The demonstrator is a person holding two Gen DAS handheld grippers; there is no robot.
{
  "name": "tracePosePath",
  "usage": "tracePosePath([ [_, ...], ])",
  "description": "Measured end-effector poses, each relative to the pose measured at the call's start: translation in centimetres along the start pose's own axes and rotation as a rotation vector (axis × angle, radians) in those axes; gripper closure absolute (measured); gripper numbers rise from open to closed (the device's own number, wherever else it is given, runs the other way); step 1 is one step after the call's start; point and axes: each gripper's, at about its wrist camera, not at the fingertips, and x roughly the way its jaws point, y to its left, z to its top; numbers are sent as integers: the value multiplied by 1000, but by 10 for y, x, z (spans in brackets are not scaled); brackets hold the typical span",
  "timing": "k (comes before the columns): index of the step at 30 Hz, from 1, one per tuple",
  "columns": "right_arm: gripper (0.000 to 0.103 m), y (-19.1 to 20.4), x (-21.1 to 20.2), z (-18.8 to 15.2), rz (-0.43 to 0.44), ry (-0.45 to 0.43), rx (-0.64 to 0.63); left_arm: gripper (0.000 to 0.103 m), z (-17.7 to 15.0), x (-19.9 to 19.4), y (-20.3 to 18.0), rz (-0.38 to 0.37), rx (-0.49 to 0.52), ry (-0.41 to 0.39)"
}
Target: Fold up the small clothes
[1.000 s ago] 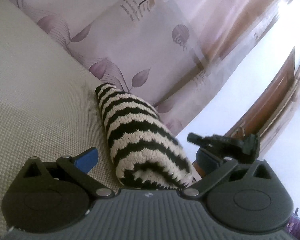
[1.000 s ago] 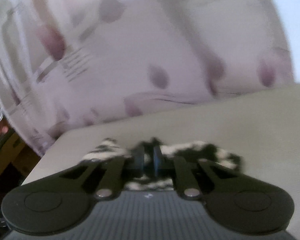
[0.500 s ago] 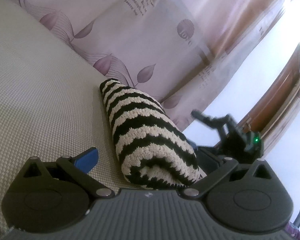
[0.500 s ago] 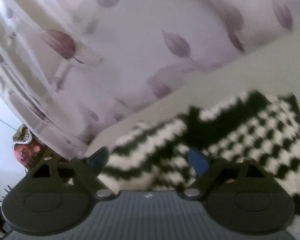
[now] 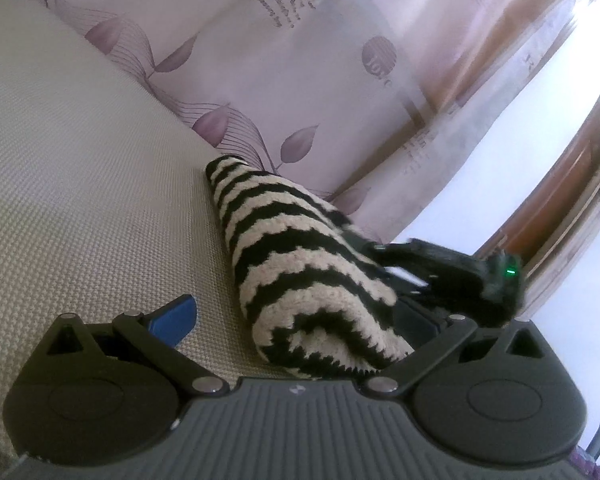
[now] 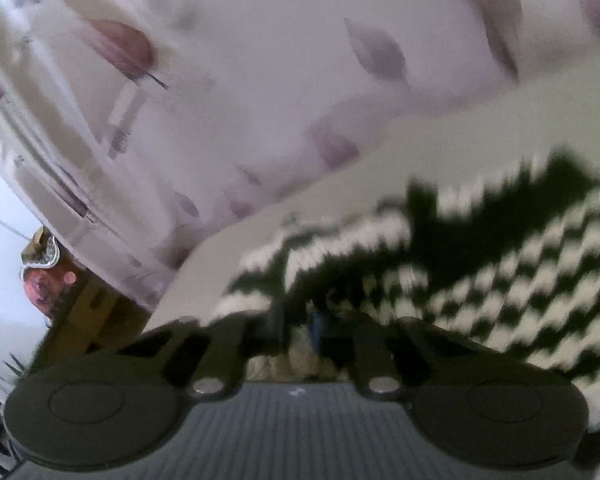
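Note:
A black and cream striped knit garment [image 5: 300, 264] lies folded in a thick roll on the beige woven surface [image 5: 80, 168]. My left gripper [image 5: 296, 332] is open, its fingers on either side of the roll's near end; the blue pad of the left finger [image 5: 176, 318] is bare. The right gripper's black body [image 5: 452, 276] shows beside the roll in the left wrist view. In the blurred right wrist view my right gripper [image 6: 312, 328] is shut on the garment [image 6: 480, 272], with knit between the fingers.
A pale curtain with purple leaves [image 5: 300, 60] hangs just behind the surface's far edge. A wooden door frame [image 5: 560, 200] stands at the right. A cardboard box and a red object [image 6: 52, 280] lie below the surface's edge in the right wrist view.
The right gripper was shut a second ago, opened over the garment, and has now closed on it. The left gripper stayed open around the roll, drawing slightly closer.

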Motion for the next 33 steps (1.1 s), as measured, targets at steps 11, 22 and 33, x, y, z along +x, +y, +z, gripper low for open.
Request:
tracePosePath([
  [11, 94, -12, -23, -10, -166, 58, -124, 0, 0, -2, 2, -1, 6, 11],
  [22, 75, -18, -23, -9, -136, 43, -41, 0, 2, -2, 3, -3, 5, 15],
  [33, 23, -18, -27, -6, -195, 9, -51, 0, 1, -3, -2, -4, 5, 18],
])
